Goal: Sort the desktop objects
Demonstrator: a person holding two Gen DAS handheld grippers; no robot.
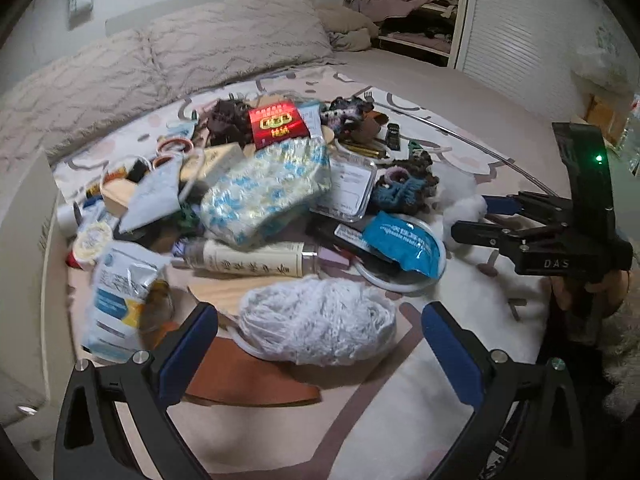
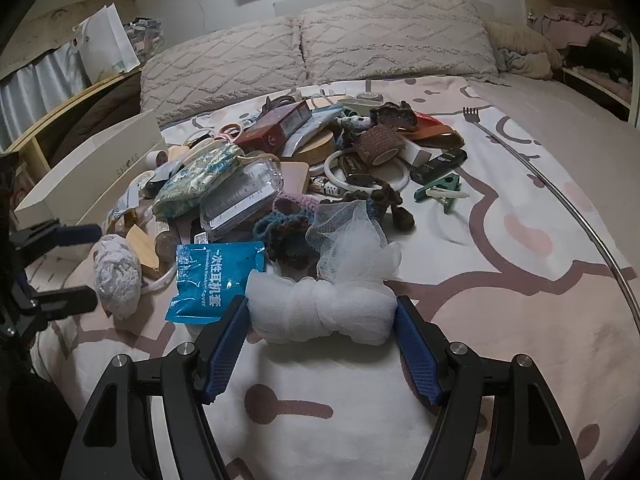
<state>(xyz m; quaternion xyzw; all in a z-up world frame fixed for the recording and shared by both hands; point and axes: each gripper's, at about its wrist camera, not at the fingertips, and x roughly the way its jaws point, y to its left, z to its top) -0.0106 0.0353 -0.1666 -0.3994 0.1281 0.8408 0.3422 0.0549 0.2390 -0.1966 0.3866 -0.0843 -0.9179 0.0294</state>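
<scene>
Right wrist view: the right gripper point(image 2: 320, 312) has its blue-padded fingers point(image 2: 224, 344) clamped on a white mesh bath pouf point(image 2: 320, 312), one pad against each end of the bundle, which lies on the pink-and-white patterned bedspread point(image 2: 500, 280) at the near edge of a heap of small household items. Just left of the pouf lies a blue plastic packet printed with white characters point(image 2: 212, 276), and further left a ball of white yarn point(image 2: 118, 280). Behind the pouf are dark crocheted pieces point(image 2: 288, 236), a clear plastic box point(image 2: 240, 196) and, near the back of the heap, a red carton point(image 2: 280, 124).

Left wrist view: the left gripper point(image 1: 316, 344) hovers with its fingers point(image 1: 188, 352) spread wide apart, holding nothing. The ball of white yarn point(image 1: 316, 320) sits between and just beyond the tips, untouched by either pad. A brown leather piece point(image 1: 256, 380) lies beneath it. The right gripper point(image 1: 480, 216) shows at the right edge, against the white pouf point(image 1: 460, 200).
</scene>
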